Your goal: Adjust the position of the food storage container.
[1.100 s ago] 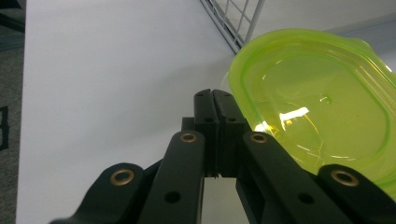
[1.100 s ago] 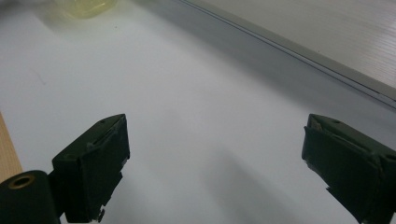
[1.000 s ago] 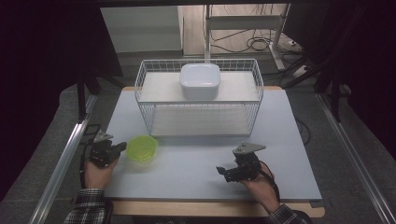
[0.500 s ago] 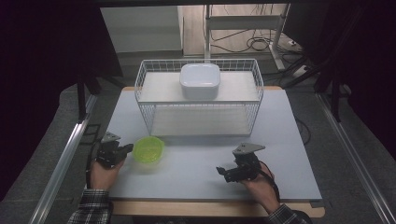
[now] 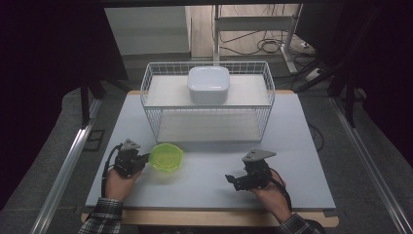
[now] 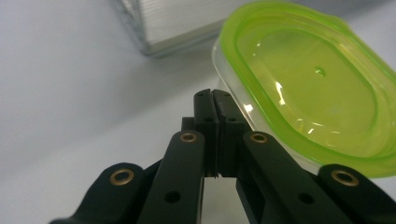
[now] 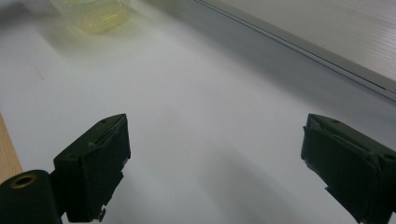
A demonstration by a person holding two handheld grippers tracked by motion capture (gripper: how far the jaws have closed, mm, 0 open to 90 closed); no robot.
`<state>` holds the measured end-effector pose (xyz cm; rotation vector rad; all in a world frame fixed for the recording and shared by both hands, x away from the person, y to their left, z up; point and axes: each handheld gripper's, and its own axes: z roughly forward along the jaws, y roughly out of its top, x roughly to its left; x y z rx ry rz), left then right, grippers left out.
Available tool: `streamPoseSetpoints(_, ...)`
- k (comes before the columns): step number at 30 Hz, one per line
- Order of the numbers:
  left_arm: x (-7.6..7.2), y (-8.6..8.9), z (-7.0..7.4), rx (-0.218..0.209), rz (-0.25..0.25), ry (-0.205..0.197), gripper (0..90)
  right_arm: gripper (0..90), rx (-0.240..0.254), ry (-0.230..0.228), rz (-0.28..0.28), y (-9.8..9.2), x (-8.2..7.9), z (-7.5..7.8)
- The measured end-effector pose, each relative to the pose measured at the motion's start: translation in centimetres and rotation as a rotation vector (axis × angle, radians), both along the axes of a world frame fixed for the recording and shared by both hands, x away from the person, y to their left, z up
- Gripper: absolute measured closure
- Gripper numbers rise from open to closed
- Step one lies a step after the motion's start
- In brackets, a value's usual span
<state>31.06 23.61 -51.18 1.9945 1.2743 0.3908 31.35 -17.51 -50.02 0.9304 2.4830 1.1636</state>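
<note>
Container (image 5: 166, 157): small, oval, clear-walled, closed with a translucent lime-green lid (image 6: 313, 84). It sits upright and level on the bench (image 5: 292, 126), in the left half, nearer the front edge than the back edge.

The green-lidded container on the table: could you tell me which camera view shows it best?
The left gripper view: the green-lidded container is close and sharp there, its lid and clear wall showing, beside the shut left gripper. The high view shows it small but whole, in front of the wire basket. The right gripper view gives a blurred corner.
</note>
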Motion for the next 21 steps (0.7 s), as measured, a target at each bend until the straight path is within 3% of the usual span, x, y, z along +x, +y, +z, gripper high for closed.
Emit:
streamPoseSetpoints(5, 0.4, -0.6, -0.3, 0.015, -0.017, 0.014, 89.0, 8.6, -0.003, -0.001, 0.003, 0.0, 0.0, 0.0)
streamPoseSetpoints(9, 0.6, -0.2, -0.8, 0.011, -0.001, 0.041, 88.3, 8.7, -0.003, 0.0, 0.004, 0.0, 0.0, 0.0)
streamPoseSetpoints(11, 0.8, 0.2, -1.1, -0.012, -0.001, 0.054, 88.1, 8.7, -0.004, -0.001, 0.005, 0.1, 0.0, 0.0)
streamPoseSetpoints(13, 1.0, 0.6, -1.4, -0.07, -0.014, 0.063, 88.1, 8.7, -0.005, -0.001, 0.006, 0.1, 0.0, -0.1)
streamPoseSetpoints(16, 1.2, 0.8, -1.8, -0.116, -0.035, 0.09, 89.2, 8.7, -0.01, 0.002, 0.007, 0.1, 0.0, -0.1)
streamPoseSetpoints(21, 1.2, 0.0, -2.2, -0.121, -0.065, 0.112, 89.3, 8.7, -0.012, 0.002, 0.006, 0.1, 0.0, -0.1)
